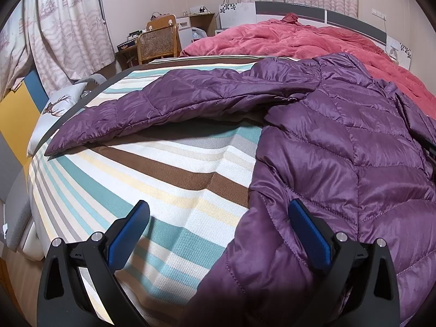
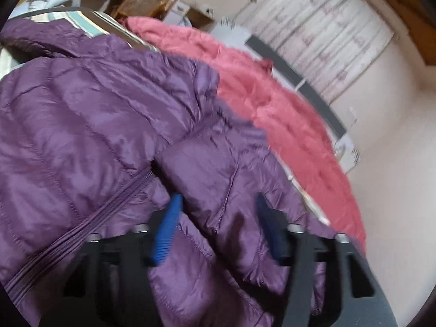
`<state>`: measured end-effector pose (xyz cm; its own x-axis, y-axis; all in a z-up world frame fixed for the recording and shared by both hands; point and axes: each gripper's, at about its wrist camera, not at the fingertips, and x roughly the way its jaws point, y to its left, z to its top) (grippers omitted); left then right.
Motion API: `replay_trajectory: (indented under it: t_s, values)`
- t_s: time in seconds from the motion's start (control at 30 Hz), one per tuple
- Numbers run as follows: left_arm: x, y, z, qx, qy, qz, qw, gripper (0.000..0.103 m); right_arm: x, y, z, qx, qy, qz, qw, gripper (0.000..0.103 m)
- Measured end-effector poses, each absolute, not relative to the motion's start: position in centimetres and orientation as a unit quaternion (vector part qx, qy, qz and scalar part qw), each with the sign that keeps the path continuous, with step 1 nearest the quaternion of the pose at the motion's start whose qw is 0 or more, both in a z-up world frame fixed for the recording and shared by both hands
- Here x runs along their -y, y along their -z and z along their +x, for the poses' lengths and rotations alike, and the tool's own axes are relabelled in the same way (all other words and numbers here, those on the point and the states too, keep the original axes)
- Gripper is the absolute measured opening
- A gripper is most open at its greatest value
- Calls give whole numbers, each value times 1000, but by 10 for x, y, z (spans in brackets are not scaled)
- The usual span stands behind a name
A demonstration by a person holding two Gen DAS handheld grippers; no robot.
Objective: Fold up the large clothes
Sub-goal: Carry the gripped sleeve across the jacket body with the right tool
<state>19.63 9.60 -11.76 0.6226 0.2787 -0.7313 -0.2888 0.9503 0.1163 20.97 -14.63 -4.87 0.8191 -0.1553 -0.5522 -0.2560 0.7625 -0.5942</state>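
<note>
A purple quilted down jacket (image 1: 340, 141) lies front up on a striped bed sheet (image 1: 163, 179). One sleeve (image 1: 152, 109) stretches out to the left. My left gripper (image 1: 218, 218) is open above the jacket's left hem edge, one blue pad over the sheet, the other over the fabric. In the right wrist view the jacket (image 2: 90, 125) fills the frame, its zipper (image 2: 81, 226) running diagonally. My right gripper (image 2: 218, 212) is open with a fold of the jacket's right side between its blue pads. That view is blurred.
A pink quilt (image 1: 299, 38) is bunched at the far side of the bed by the headboard (image 1: 299, 11). A wicker chair (image 1: 158, 43) and desk stand beyond. A deer-print pillow (image 1: 54, 106) sits at the bed's left edge. Curtains (image 1: 62, 27) hang behind.
</note>
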Motion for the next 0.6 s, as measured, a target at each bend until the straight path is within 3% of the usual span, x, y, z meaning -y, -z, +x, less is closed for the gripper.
replay_trajectory:
  t_s: [0.07,0.13,0.6]
  values:
    - [-97,118,197,-405,-157,-8,901,101,153,51,225,-321,-26,-329,888,36]
    - [-96,118,197,-405,-156,-9,901,101,156,55,236,-341,-22,-321,883,6]
    - [-97,118,196,-404,-156,-12,901,101,68,28,175,-264,-168,-303,900,2]
